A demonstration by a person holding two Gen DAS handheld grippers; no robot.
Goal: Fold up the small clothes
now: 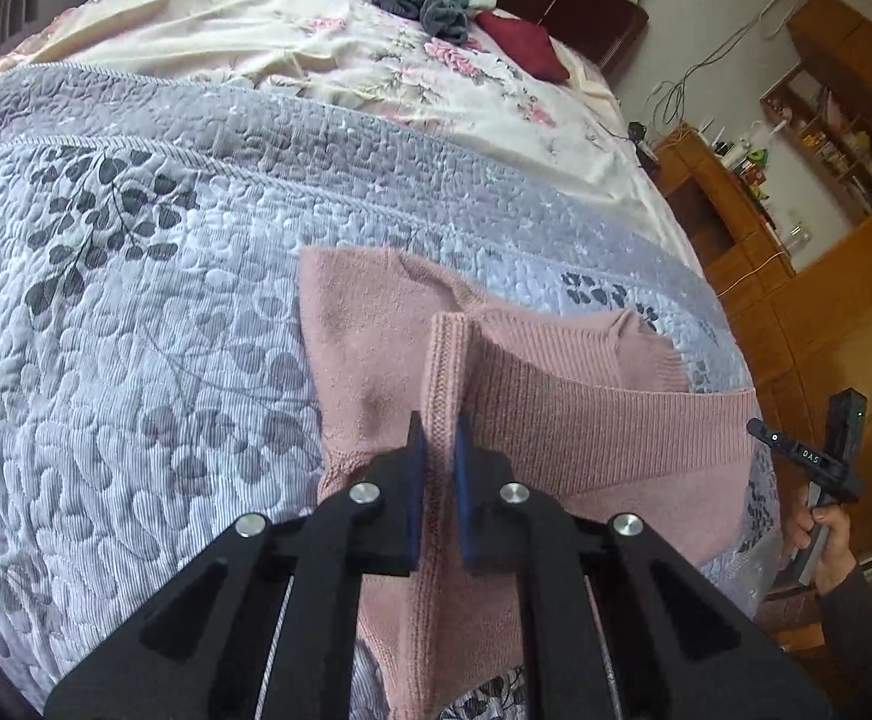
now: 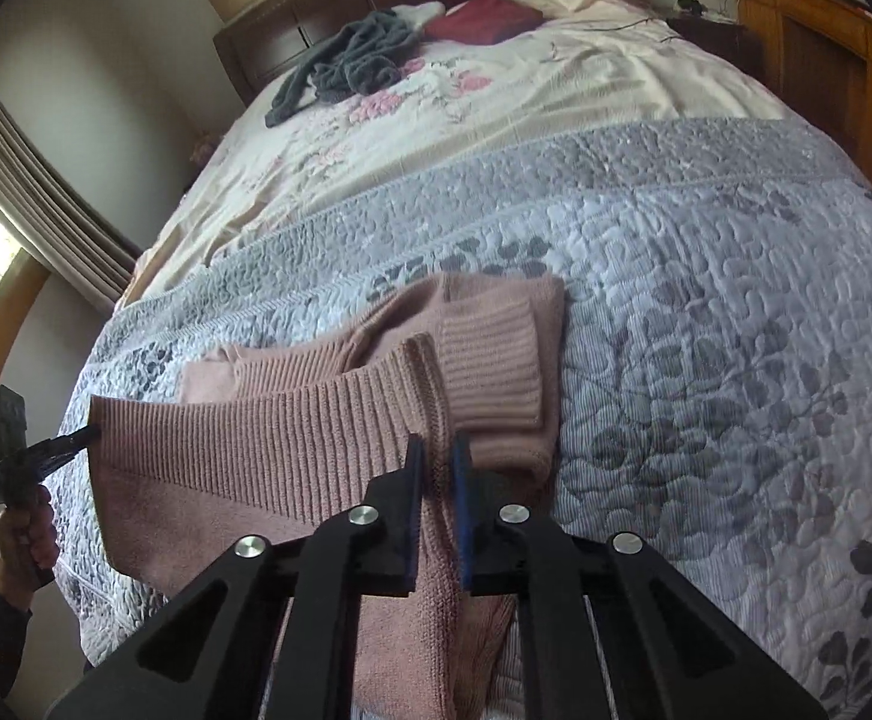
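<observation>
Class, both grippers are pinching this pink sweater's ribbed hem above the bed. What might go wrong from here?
1. The left gripper and right gripper each pinch only a narrow bit of the pink sweater; the knit may slip out.
2. The folded sleeve cuff lies loose and may unfold if the hem is pulled.

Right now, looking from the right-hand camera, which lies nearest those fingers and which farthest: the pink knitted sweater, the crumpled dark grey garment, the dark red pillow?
1. Pink knitted sweater: pinched between the fingers.
2. Crumpled dark grey garment: far up the bed, left.
3. Dark red pillow: by the headboard, slightly farther.
</observation>
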